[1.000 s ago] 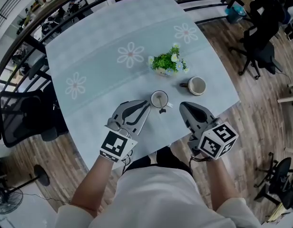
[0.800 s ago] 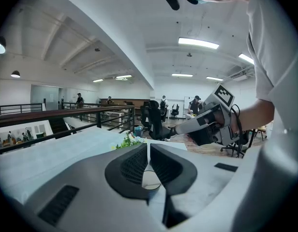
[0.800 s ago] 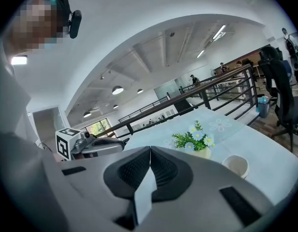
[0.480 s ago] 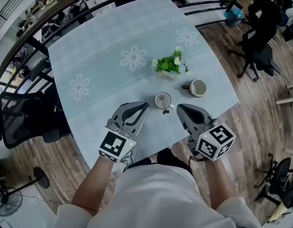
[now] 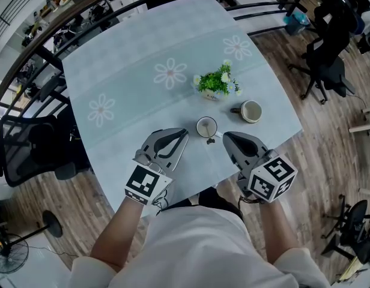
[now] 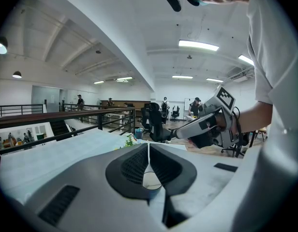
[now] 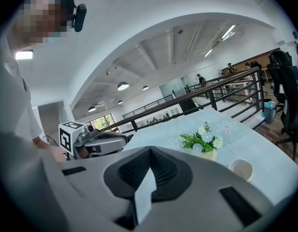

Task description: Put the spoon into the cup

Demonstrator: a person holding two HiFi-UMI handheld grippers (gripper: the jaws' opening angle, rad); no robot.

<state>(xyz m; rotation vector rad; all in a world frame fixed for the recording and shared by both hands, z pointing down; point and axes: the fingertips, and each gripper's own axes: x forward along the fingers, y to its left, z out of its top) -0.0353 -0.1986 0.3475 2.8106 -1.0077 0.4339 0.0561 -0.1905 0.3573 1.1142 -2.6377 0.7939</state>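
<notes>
A small white cup (image 5: 206,126) stands near the table's front edge. A slim spoon (image 5: 209,138) appears to lean out over its near rim, handle end dark; it is too small to be sure. My left gripper (image 5: 185,133) is just left of the cup, with its jaws shut and nothing between them. My right gripper (image 5: 225,135) is just right of the cup, and its jaws meet at the tips with nothing held. The two grippers flank the cup without touching it. The left gripper view shows the left gripper (image 6: 149,145) shut and the right gripper (image 6: 176,132) across from it.
A potted plant (image 5: 216,83) with small flowers stands behind the cup. A white mug (image 5: 250,111) sits to its right near the table's right edge. The pale blue tablecloth (image 5: 131,95) has flower prints. Black railings and office chairs (image 5: 329,65) surround the table.
The right gripper has drawn slightly left, toward the cup. The left gripper stays in place. The cup and spoon have not moved.
</notes>
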